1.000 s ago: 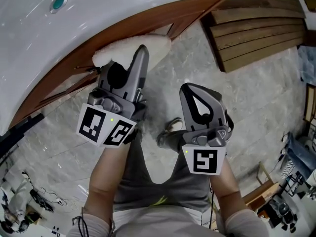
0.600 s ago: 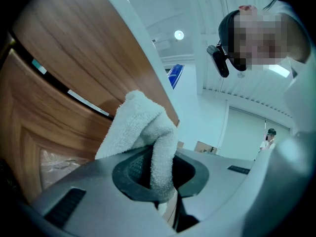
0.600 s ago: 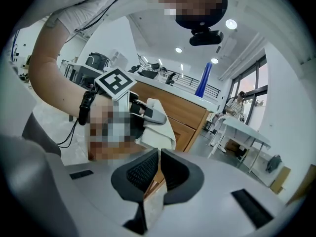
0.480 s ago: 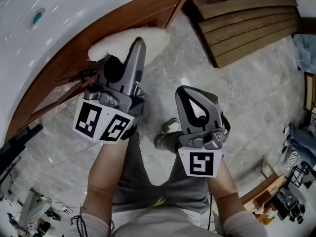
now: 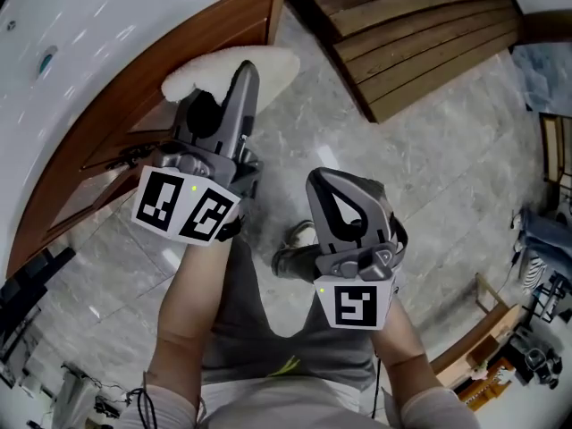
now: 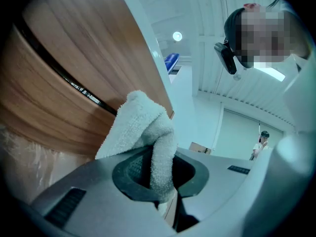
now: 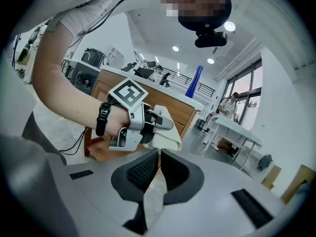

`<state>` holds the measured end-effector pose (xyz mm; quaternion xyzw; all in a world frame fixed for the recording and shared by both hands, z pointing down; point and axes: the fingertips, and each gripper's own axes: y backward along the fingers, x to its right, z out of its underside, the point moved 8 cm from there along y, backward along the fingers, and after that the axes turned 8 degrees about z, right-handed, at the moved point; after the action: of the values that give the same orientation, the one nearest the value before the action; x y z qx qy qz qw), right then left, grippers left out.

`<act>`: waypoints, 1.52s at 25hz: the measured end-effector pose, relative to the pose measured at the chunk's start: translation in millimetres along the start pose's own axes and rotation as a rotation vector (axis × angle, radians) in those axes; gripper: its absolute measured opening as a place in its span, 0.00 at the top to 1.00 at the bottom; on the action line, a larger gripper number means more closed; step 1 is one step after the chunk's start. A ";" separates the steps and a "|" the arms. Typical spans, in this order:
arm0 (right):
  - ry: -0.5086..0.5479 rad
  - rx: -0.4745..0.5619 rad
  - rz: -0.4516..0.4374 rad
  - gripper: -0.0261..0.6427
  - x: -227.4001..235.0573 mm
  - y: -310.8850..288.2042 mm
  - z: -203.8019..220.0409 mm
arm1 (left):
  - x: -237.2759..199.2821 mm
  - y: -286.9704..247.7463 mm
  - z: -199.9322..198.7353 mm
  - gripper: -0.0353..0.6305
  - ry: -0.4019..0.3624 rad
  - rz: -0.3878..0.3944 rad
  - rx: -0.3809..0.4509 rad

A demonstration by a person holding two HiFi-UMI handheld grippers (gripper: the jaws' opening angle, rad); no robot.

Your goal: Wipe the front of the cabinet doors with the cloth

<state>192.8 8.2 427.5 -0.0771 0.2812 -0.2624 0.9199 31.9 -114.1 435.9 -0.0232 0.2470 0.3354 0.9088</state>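
The left gripper [image 5: 248, 68] clamps a fluffy white cloth [image 5: 197, 79] against the brown wooden cabinet door [image 5: 125, 105], near its right edge. The right gripper [image 5: 332, 179], jaws closed on nothing, hangs over open grey marble floor [image 5: 429, 177].

Grey left gripper [image 5: 245, 70], right gripper [image 5: 342, 182]; black-white marker cubes [image 5: 186, 207]. Grey shorts [image 5: 268, 324], black wrist strap [image 7: 101, 118].

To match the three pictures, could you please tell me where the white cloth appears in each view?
Head view: upper left, cloth against the cabinet door, at the left gripper's tip.
Left gripper view: centre, cloth clamped between the fingers.
Right gripper view: centre, small, cloth held by the left gripper.
Shared landmark: the brown cabinet door.
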 end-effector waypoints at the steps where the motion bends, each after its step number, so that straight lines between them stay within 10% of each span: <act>1: 0.000 -0.001 0.001 0.89 0.7 1.3 -0.2 | 0.8 -2.8 1.6 0.86 -0.001 0.007 -0.008; 26: -0.027 0.062 -0.238 0.89 -86.7 -34.2 -77.7 | -30.0 190.6 -9.1 0.86 0.050 -0.312 -0.065; 38: 0.001 0.066 -0.234 0.89 -84.8 -44.9 -55.0 | -55.7 180.5 -2.6 0.86 0.014 -0.321 -0.031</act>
<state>82.6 14.9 435.4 -0.0788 0.2619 -0.3773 0.8848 -117.7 -8.2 481.7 -0.0786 0.2413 0.1893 0.9486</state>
